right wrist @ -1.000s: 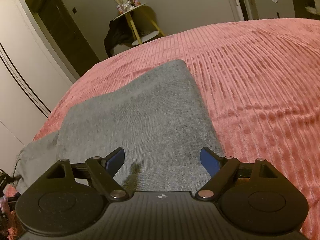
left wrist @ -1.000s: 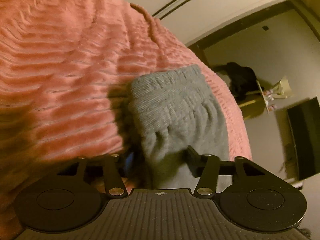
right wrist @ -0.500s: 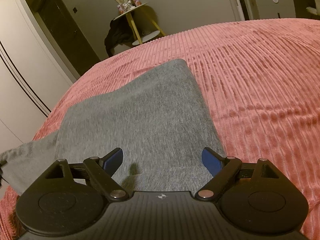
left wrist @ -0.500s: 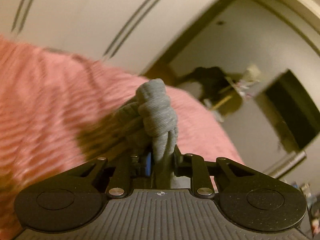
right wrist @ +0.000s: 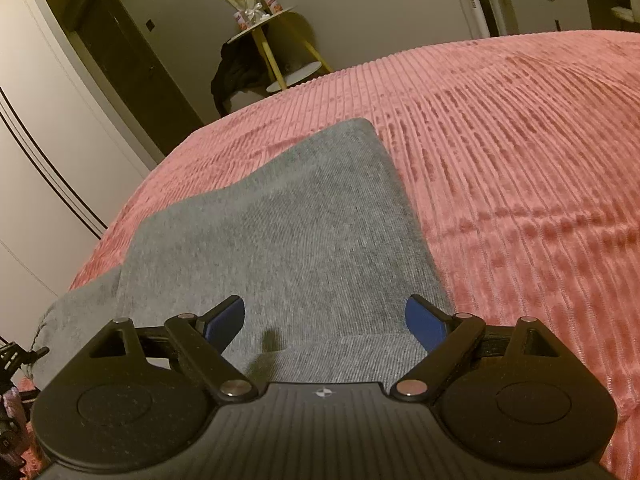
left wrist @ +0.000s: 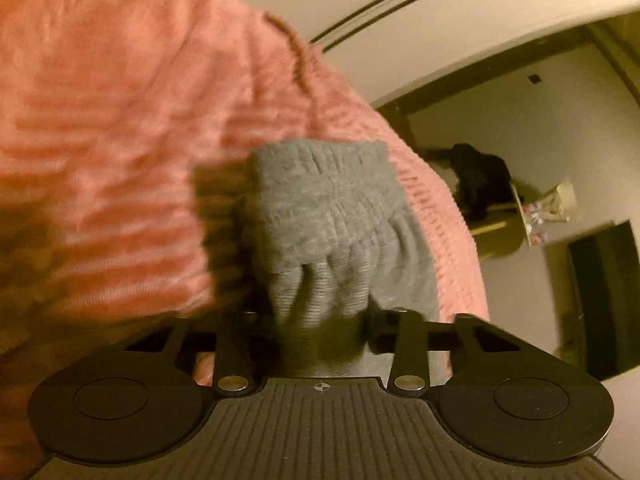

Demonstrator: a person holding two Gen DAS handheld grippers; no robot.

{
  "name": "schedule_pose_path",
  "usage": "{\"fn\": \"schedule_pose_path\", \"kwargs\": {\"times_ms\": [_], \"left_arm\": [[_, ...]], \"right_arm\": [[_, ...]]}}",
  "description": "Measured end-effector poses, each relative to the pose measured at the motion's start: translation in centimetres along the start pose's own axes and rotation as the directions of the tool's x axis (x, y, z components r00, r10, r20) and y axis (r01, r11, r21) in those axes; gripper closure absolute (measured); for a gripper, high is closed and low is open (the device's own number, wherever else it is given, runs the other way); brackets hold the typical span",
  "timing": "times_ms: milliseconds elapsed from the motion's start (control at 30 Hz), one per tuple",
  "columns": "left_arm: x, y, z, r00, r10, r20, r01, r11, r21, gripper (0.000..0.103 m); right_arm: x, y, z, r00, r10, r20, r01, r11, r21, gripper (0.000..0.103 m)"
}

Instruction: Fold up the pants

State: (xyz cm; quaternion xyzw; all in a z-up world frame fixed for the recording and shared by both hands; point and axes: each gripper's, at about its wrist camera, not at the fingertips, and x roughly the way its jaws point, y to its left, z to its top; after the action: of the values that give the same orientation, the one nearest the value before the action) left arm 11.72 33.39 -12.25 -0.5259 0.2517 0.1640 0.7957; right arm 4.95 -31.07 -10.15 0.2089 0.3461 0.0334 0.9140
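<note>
Grey pants [right wrist: 288, 232] lie folded on a pink ribbed bedspread [right wrist: 520, 160]. In the left wrist view the gathered elastic end of the pants [left wrist: 328, 216] lies flat on the bedspread, and its fabric runs back between my left gripper's [left wrist: 316, 320] spread jaws. The left gripper is open and the view is blurred. My right gripper [right wrist: 324, 316] is open and hovers just above the near edge of the folded pants. The left gripper also shows at the far left edge of the right wrist view [right wrist: 12, 364].
A small round side table [right wrist: 260, 28] with a bouquet and cans stands beyond the bed, with dark clothing [right wrist: 232, 76] beside it. White wardrobe doors [right wrist: 36, 160] run along the left. The bedspread [left wrist: 100, 140] extends wide to the right of the pants.
Half a second ago my left gripper was shut on the bunched pants end and held it up. Now it is open and the end lies flat on the bedspread. The right gripper barely moved.
</note>
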Motion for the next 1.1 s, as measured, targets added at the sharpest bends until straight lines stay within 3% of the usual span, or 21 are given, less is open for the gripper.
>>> {"fn": "schedule_pose_path", "kwargs": {"times_ms": [67,133,200,267,367,467,533,567,633,700,767,800,833,900,967,1033,1100], "left_arm": [[-1.1,-2.4,-0.4,0.999,0.032,0.035,-0.036,0.992,0.124,0.08],[-2.4,-5.8,-1.3,0.996,0.035,0.085,-0.057,0.961,0.272,0.083],[-4.4,-9.4,-2.8,0.992,-0.006,0.128,-0.048,0.911,0.41,0.083],[-6.1,-13.2,-5.5,0.987,-0.071,0.142,-0.019,0.835,0.55,0.083],[-8.1,-18.1,-10.9,0.981,-0.158,0.111,0.031,0.693,0.72,0.083],[-9.1,-21.8,-18.1,0.976,-0.212,0.045,0.068,0.495,0.866,0.082],[-8.8,-22.9,-22.5,0.976,-0.215,-0.027,0.111,0.392,0.913,0.08],[-8.4,-23.1,-24.4,0.977,-0.204,-0.056,0.127,0.356,0.926,0.077],[-7.4,-22.9,-28.4,0.982,-0.156,-0.106,0.149,0.297,0.943,0.059],[-6.6,-22.3,-31.0,0.986,-0.087,-0.143,0.161,0.259,0.953,0.01],[-6.1,-21.3,-32.0,0.987,-0.016,-0.16,0.159,0.255,0.954,0.007],[-5.9,-20.9,-31.8,0.983,0.01,-0.181,0.171,0.273,0.947,0.007],[-6.3,-20.1,-31.4,0.981,0.032,-0.192,0.173,0.314,0.933,0.007],[-7.2,-18.1,-29.3,0.983,0.035,-0.178,0.146,0.427,0.892,0.007],[-8.2,-16.3,-26.8,0.995,0.052,-0.087,0.046,0.538,0.842,0.006],[-8.2,-15.3,-25.2,0.996,0.083,0.024,-0.07,0.616,0.784,0.006],[-8.2,-13.2,-23.1,0.987,0.135,0.092,-0.16,0.695,0.701,0.006]], "right_arm": [[-0.1,-0.2,0.0,1.0,0.006,0.005,-0.006,1.0,0.014,0.015],[-0.2,-0.4,0.0,1.0,0.014,0.011,-0.014,0.999,0.033,0.016],[-0.4,-0.7,0.1,1.0,0.024,0.016,-0.025,0.998,0.055,0.017],[-0.6,-1.0,0.1,0.999,0.035,0.021,-0.037,0.996,0.078,0.018],[-1.0,-1.5,0.1,0.998,0.052,0.032,-0.055,0.992,0.112,0.019],[-1.8,-1.9,0.1,0.996,0.075,0.047,-0.081,0.987,0.141,0.019],[-2.5,-2.3,0.1,0.994,0.092,0.06,-0.101,0.981,0.165,0.019],[-2.8,-2.6,0.1,0.992,0.102,0.068,-0.113,0.977,0.181,0.019],[-3.4,-3.3,0.0,0.989,0.125,0.081,-0.14,0.964,0.227,0.019],[-3.9,-3.7,-0.1,0.986,0.148,0.083,-0.165,0.951,0.262,0.019],[-4.2,-3.7,-0.2,0.983,0.167,0.081,-0.183,0.944,0.273,0.019],[-4.4,-3.5,-0.2,0.98,0.183,0.077,-0.197,0.943,0.27,0.019],[-4.5,-3.4,-0.2,0.978,0.195,0.071,-0.207,0.941,0.267,0.019],[-4.6,-2.7,-0.1,0.973,0.227,0.051,-0.233,0.94,0.251,0.019],[-4.4,-1.7,0.1,0.964,0.265,0.03,-0.265,0.933,0.243,0.019],[-3.7,-0.8,0.5,0.954,0.299,0.015,-0.293,0.921,0.257,0.019],[-2.2,0.1,0.9,0.942,0.335,-0.013,-0.316,0.9,0.3,0.019]]}}
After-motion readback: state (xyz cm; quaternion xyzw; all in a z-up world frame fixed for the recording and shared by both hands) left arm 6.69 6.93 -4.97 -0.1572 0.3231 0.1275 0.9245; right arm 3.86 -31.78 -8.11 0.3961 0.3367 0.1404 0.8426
